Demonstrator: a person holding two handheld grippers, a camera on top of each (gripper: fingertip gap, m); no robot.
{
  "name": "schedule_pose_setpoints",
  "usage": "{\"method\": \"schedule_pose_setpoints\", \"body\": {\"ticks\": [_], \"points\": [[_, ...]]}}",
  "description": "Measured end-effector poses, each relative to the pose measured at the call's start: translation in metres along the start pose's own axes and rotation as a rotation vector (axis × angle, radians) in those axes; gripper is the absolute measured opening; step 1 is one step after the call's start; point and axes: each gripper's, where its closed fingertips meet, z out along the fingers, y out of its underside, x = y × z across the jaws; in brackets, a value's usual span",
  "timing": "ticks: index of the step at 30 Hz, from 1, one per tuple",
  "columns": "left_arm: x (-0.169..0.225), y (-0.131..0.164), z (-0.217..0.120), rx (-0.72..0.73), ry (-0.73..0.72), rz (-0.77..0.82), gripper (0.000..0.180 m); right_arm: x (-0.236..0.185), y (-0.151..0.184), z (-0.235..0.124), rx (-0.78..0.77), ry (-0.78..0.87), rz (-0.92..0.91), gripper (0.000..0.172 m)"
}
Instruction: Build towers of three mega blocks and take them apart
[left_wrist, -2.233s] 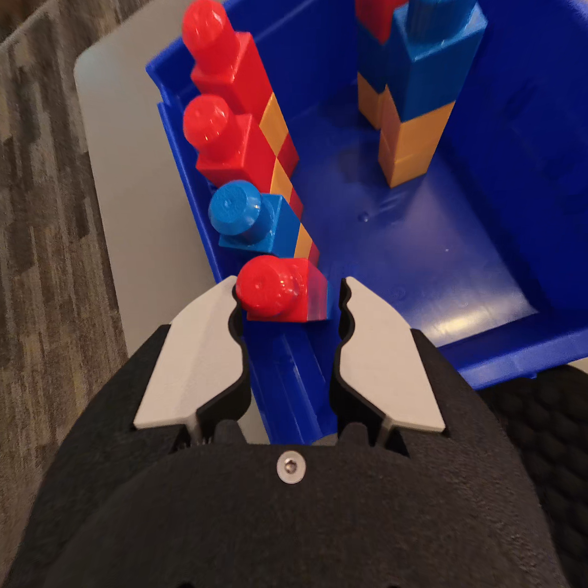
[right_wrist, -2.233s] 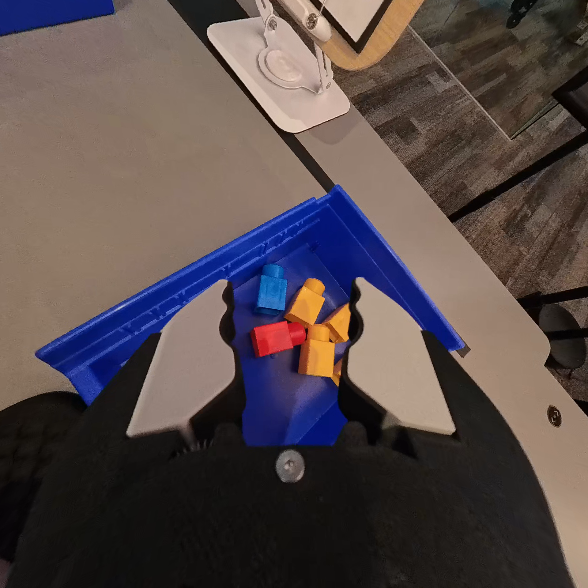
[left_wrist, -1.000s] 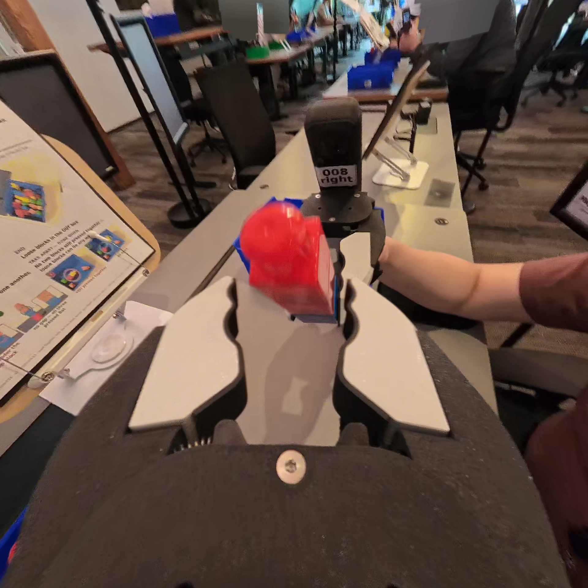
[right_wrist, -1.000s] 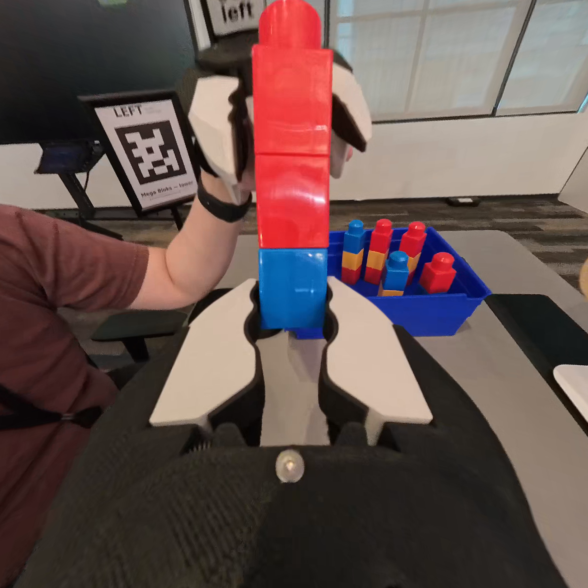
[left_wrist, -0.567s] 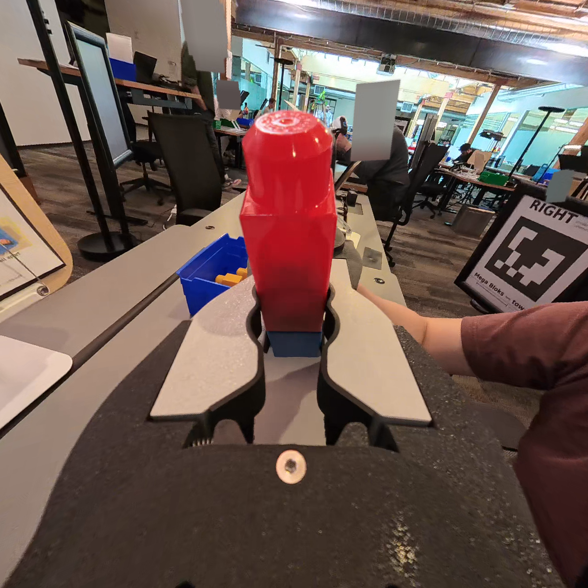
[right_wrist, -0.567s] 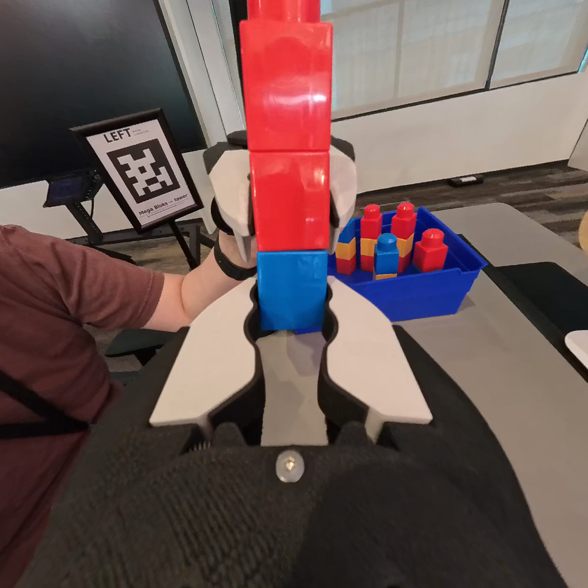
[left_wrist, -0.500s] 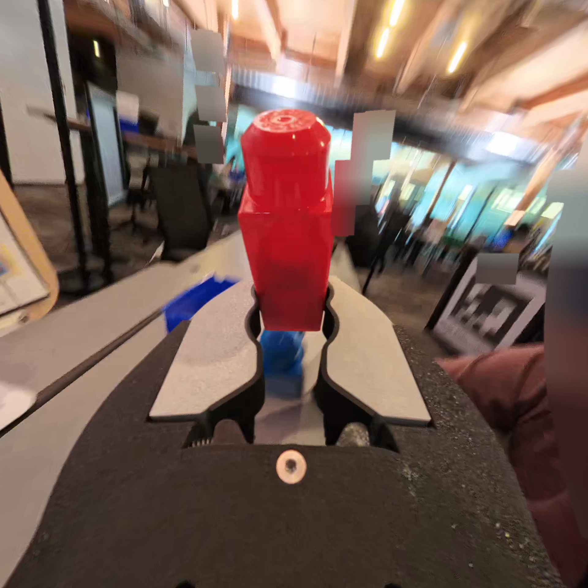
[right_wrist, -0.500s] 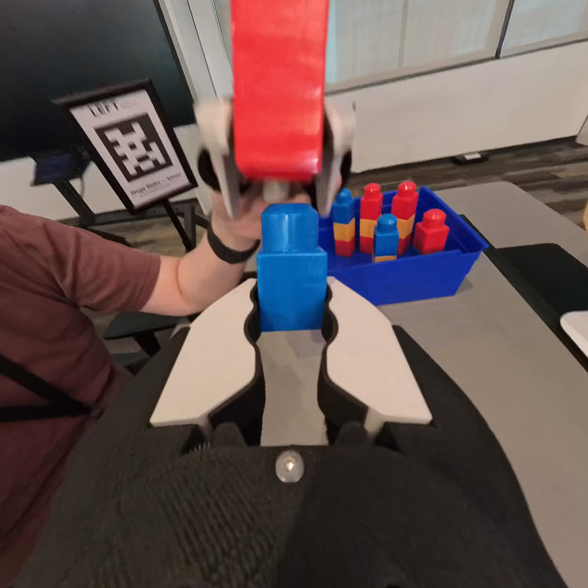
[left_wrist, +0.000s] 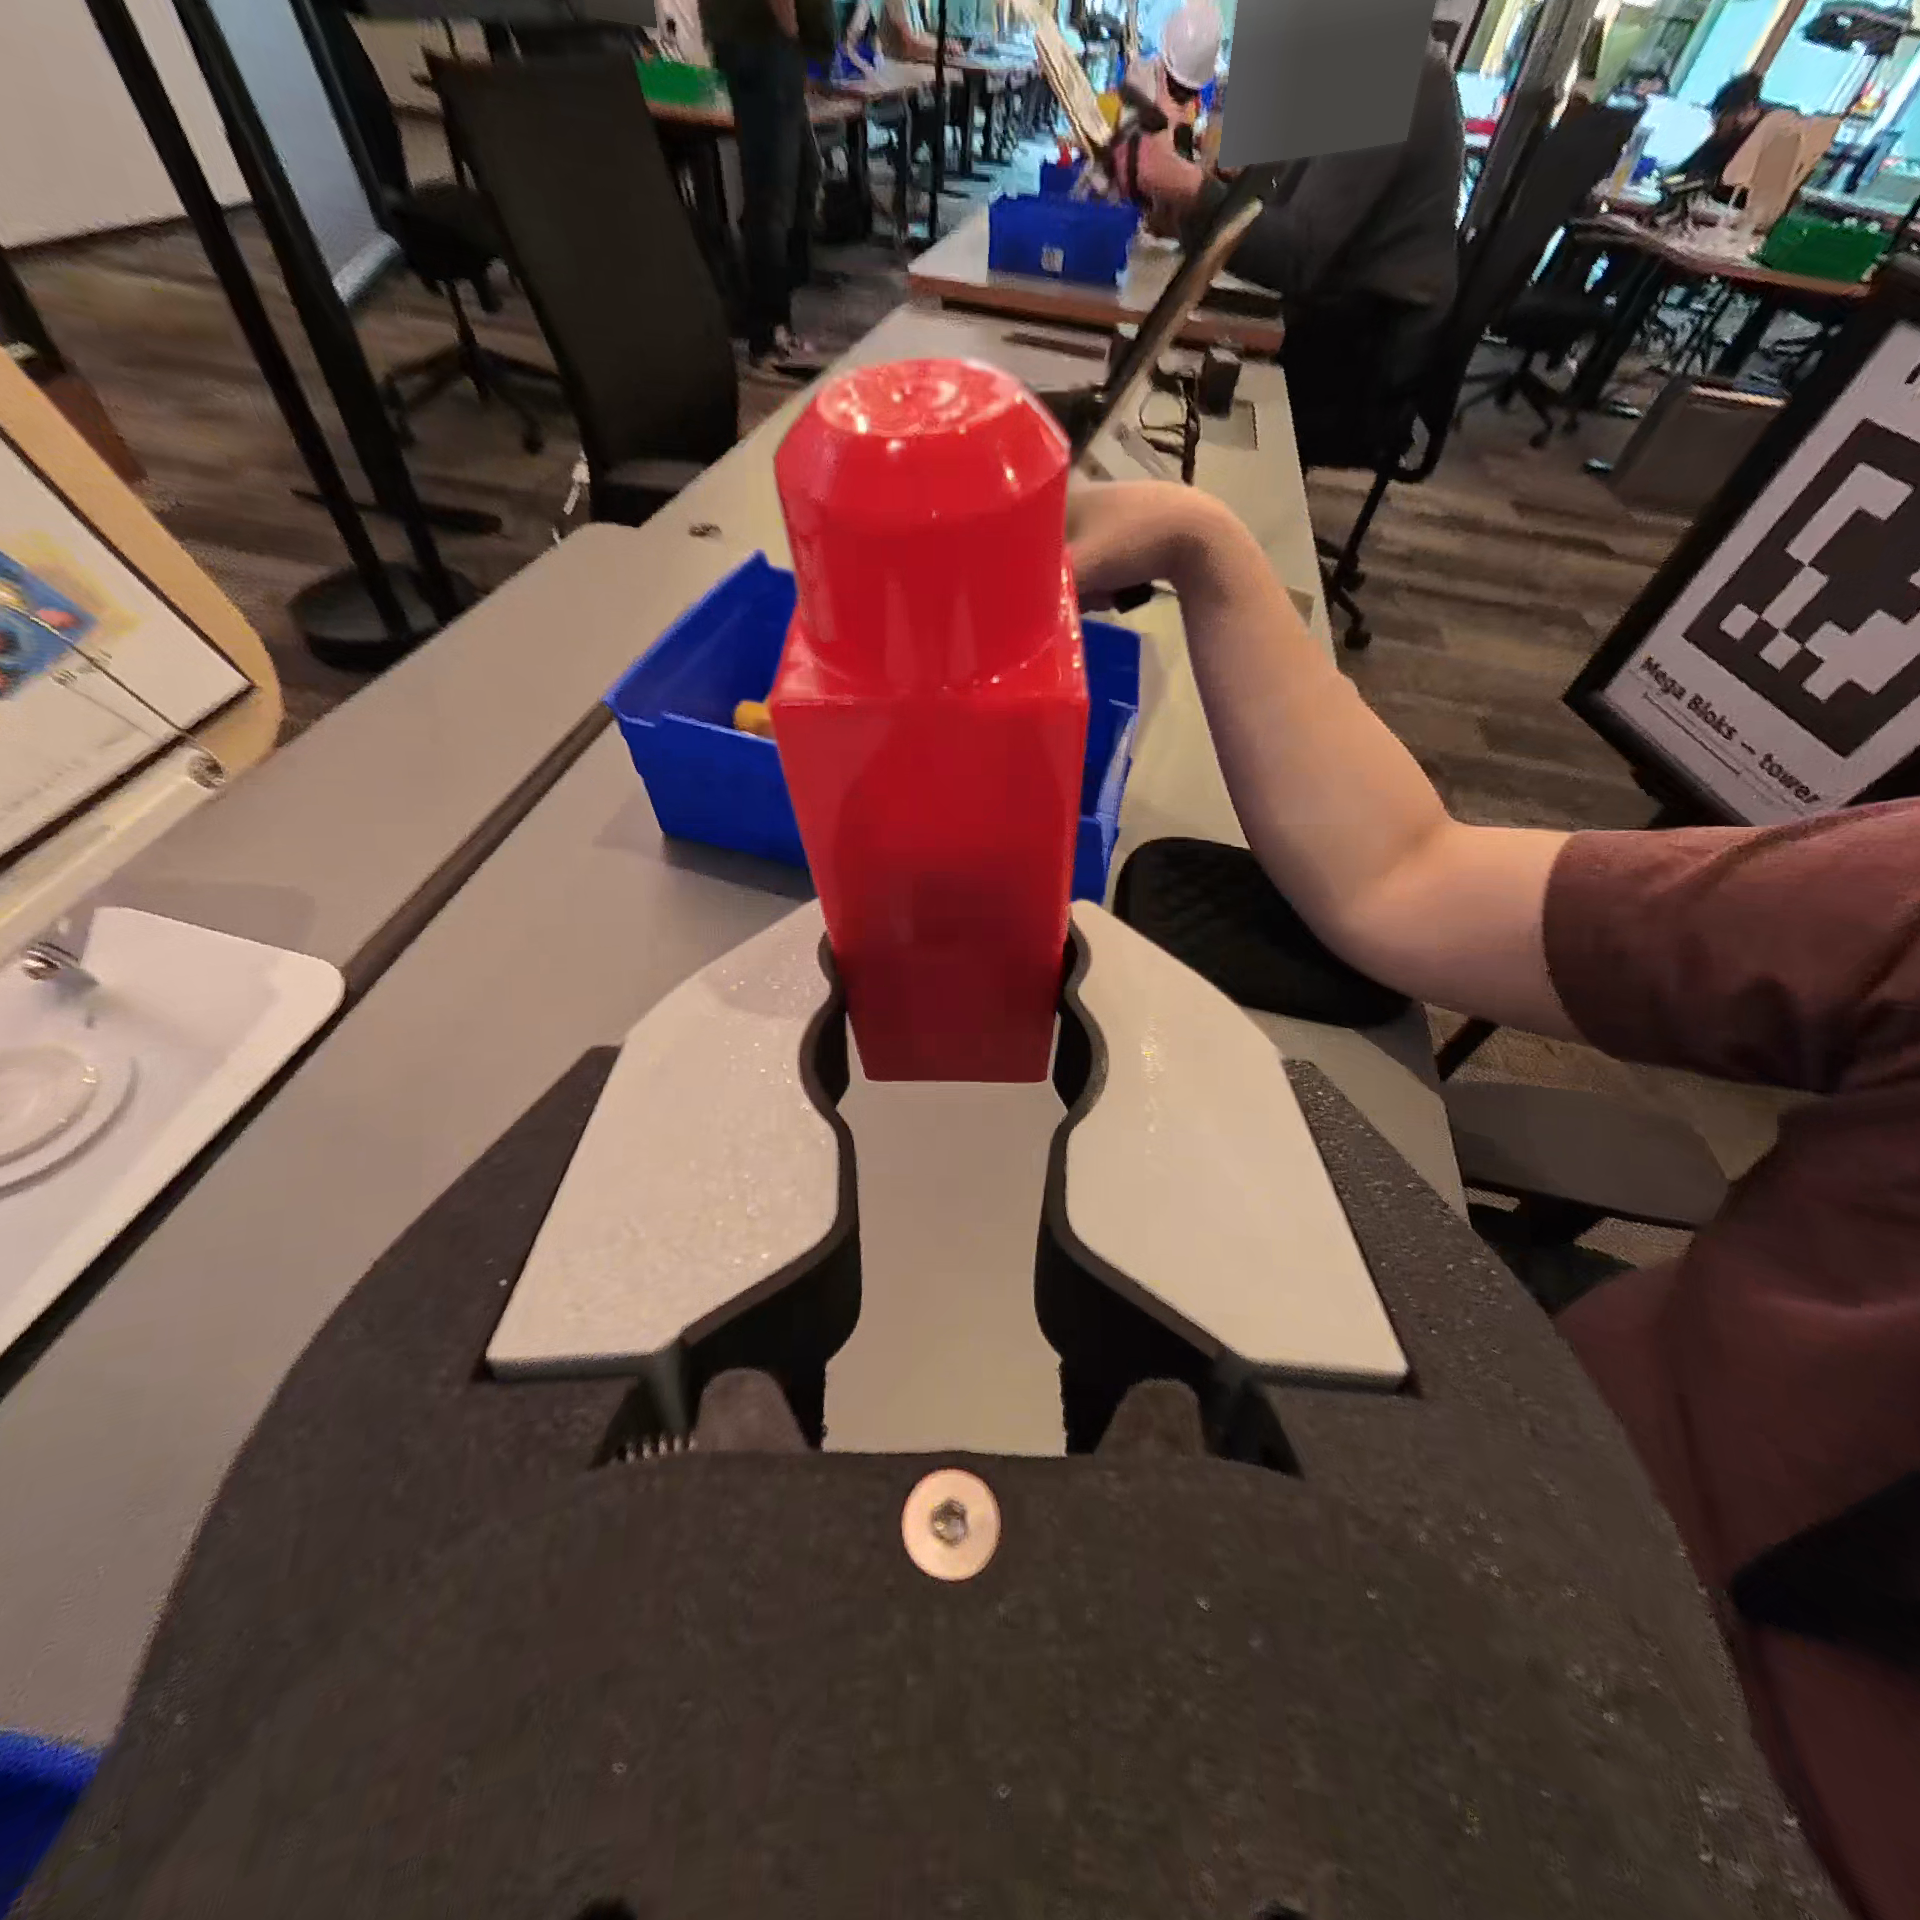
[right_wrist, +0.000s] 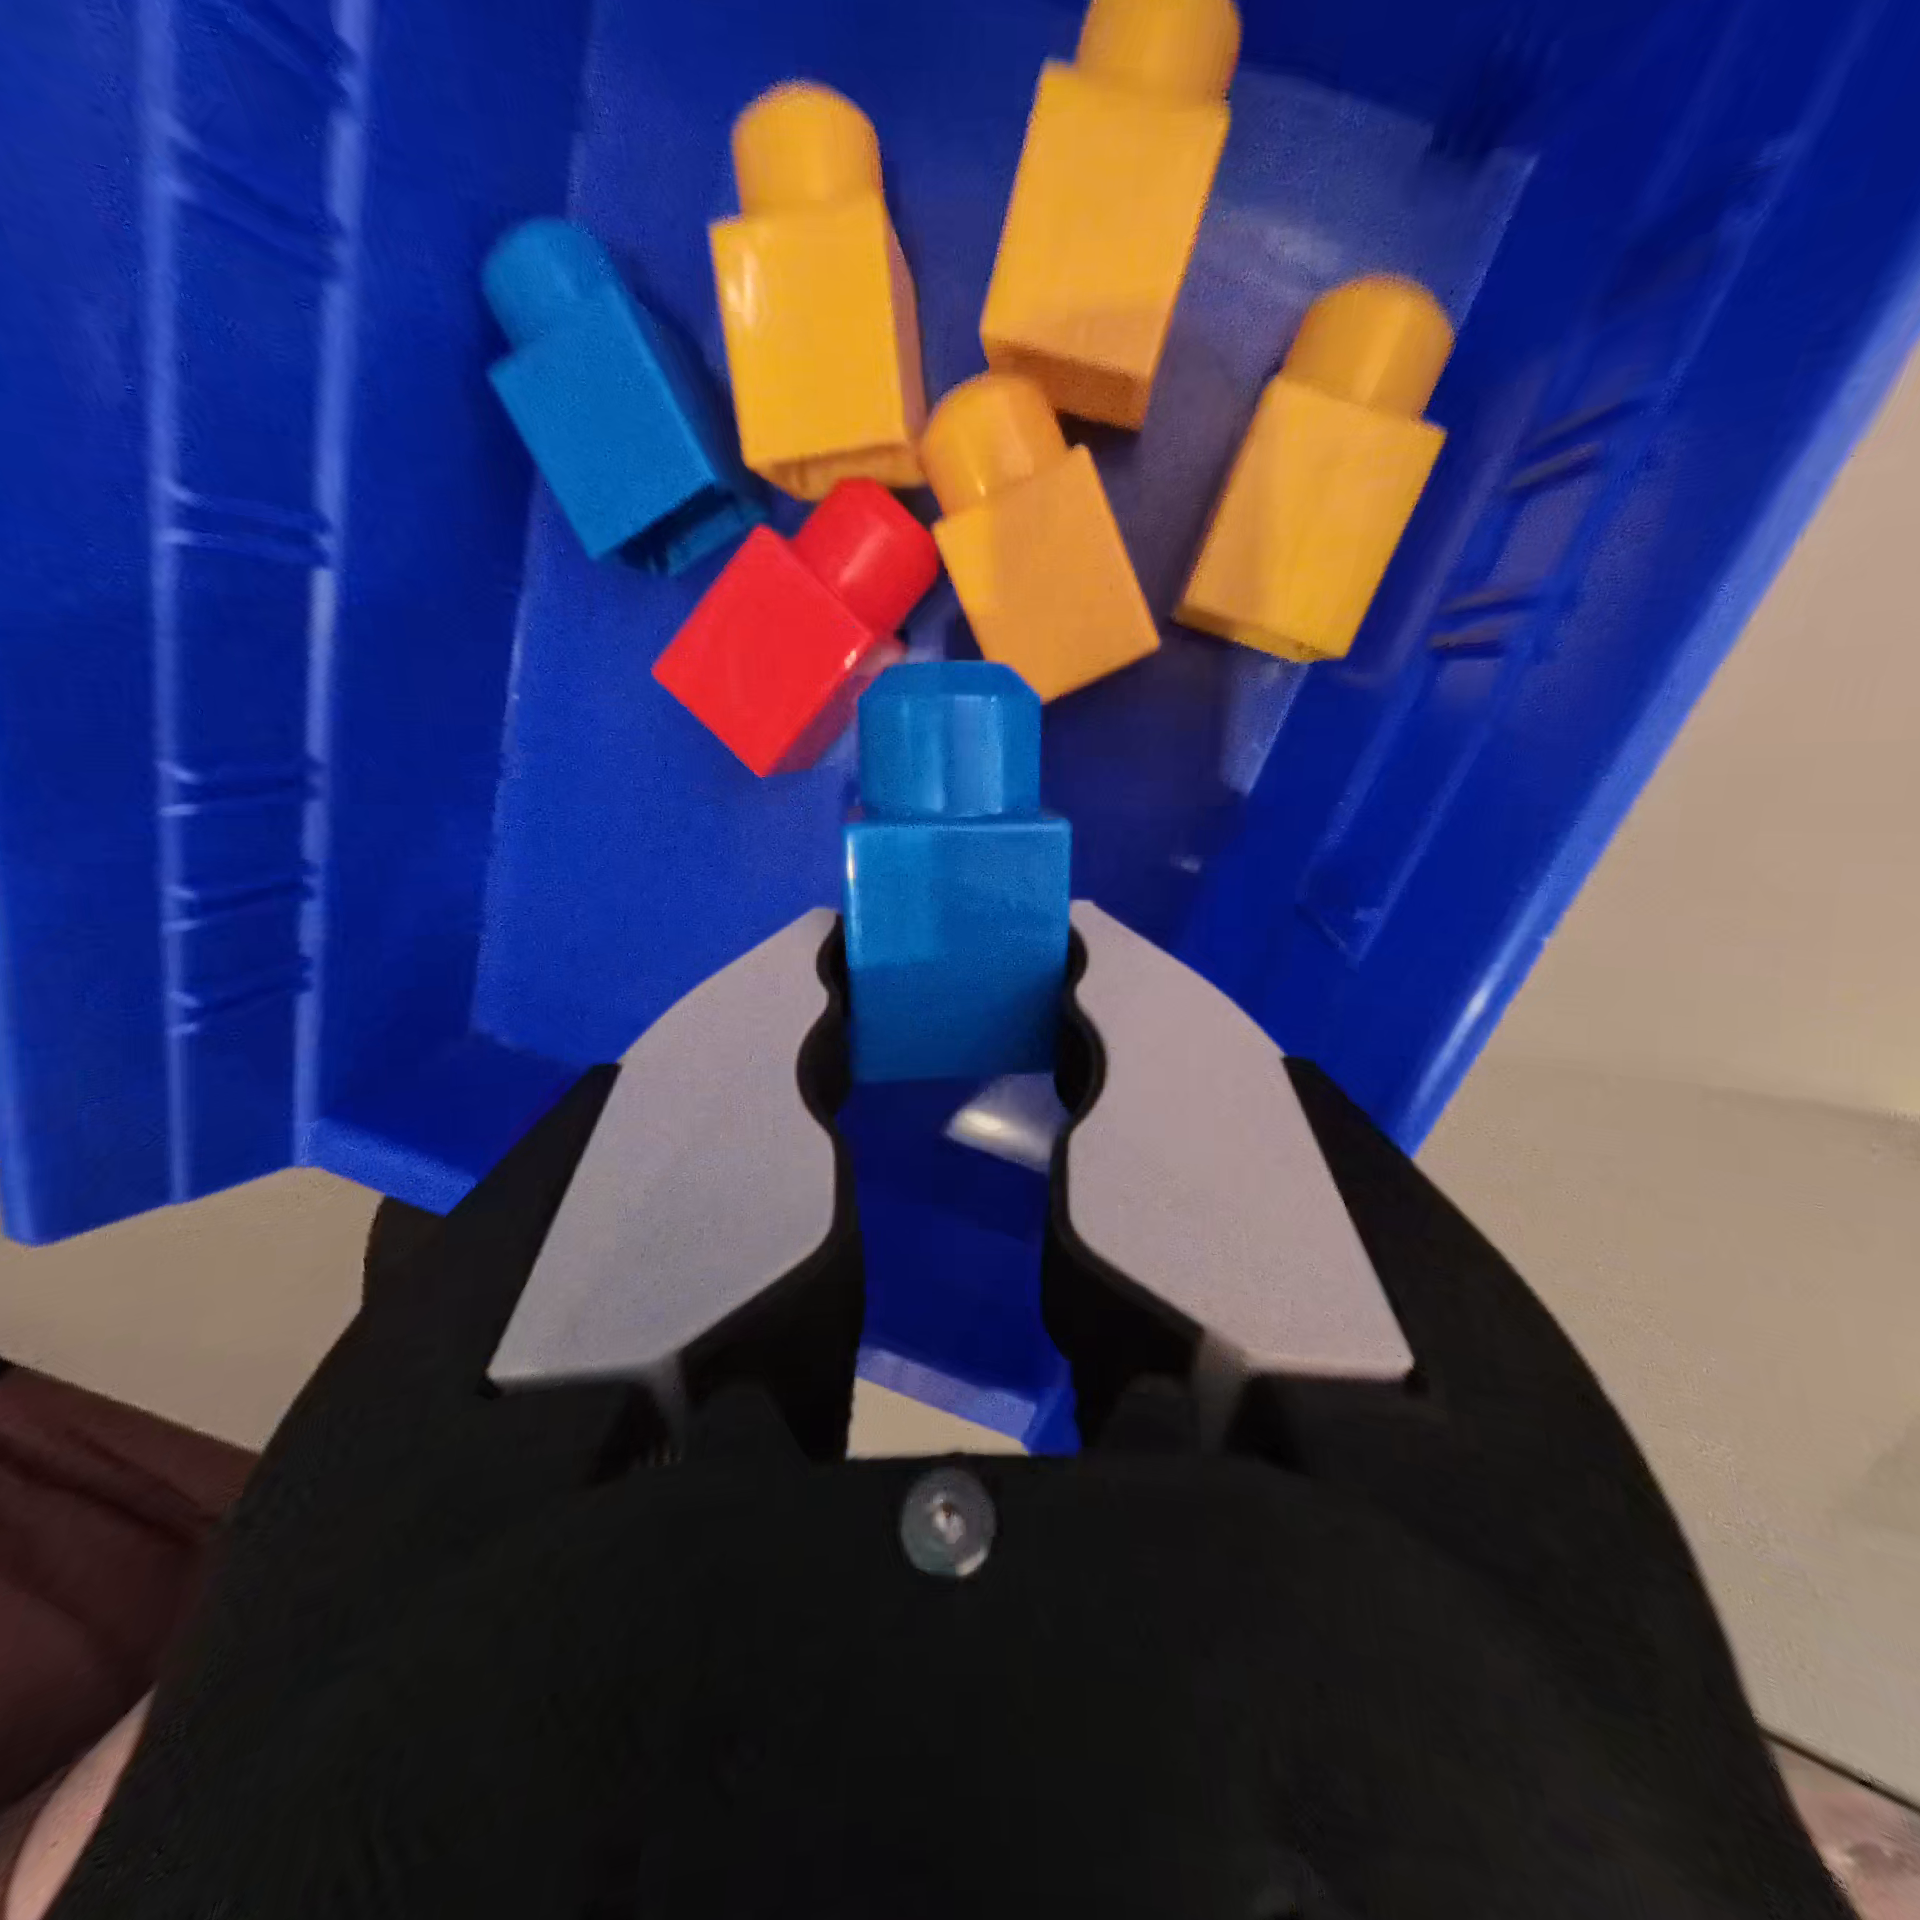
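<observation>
Disassembly seems the reason for both grips: the right gripper (right_wrist: 956, 987) clamps a single blue block (right_wrist: 951, 935) over the blue bin (right_wrist: 208, 623) of loose blocks (likely for dropping), while the left gripper (left_wrist: 951, 997) pinches a red two-block stack (left_wrist: 935, 790) upright above the near table (left_wrist: 416, 935).

A big open office or work room is shown. Long grey tables (left_wrist: 436, 727) are lined up toward 12 o'clock, with black office chairs (left_wrist: 592, 239) beside them. Blue bins (left_wrist: 1055, 234) are set on the tables, where people (left_wrist: 1340, 187) are seated.
</observation>
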Motion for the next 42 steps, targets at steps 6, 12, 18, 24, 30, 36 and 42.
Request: {"method": "schedule_pose_setpoints", "body": {"ticks": [6, 12, 18, 24, 30, 36, 42], "points": [[0.004, 0.013, 0.02, -0.072, 0.027, -0.024, 0.036, 0.003, -0.023, -0.003, 0.042, 0.145, -0.065, 0.058], [-0.004, 0.035, 0.042, -0.18, -0.022, -0.027, 0.036, -0.121, -0.098, -0.1, 0.62, -0.009, -0.403, 0.063], [0.003, 0.048, 0.057, -0.236, 0.034, -0.055, 0.036, -0.349, -0.08, -0.157, 0.961, -0.749, -0.842, 0.065], [0.018, 0.057, 0.064, -0.278, 0.129, -0.078, 0.036, -0.391, -0.064, -0.115, 0.748, -0.906, -0.928, 0.038], [0.031, 0.079, 0.074, -0.394, 0.204, -0.078, 0.036, -0.338, -0.099, -0.155, 0.908, -1.051, -0.636, 0.037], [0.029, 0.053, 0.063, -0.252, 0.234, -0.132, 0.035, -0.122, -0.126, -0.097, 0.727, 0.022, -0.399, 0.037], [0.028, 0.046, 0.052, -0.223, 0.239, -0.146, 0.036, -0.053, -0.087, 0.013, 0.261, -0.058, -0.249, 0.037]]}}
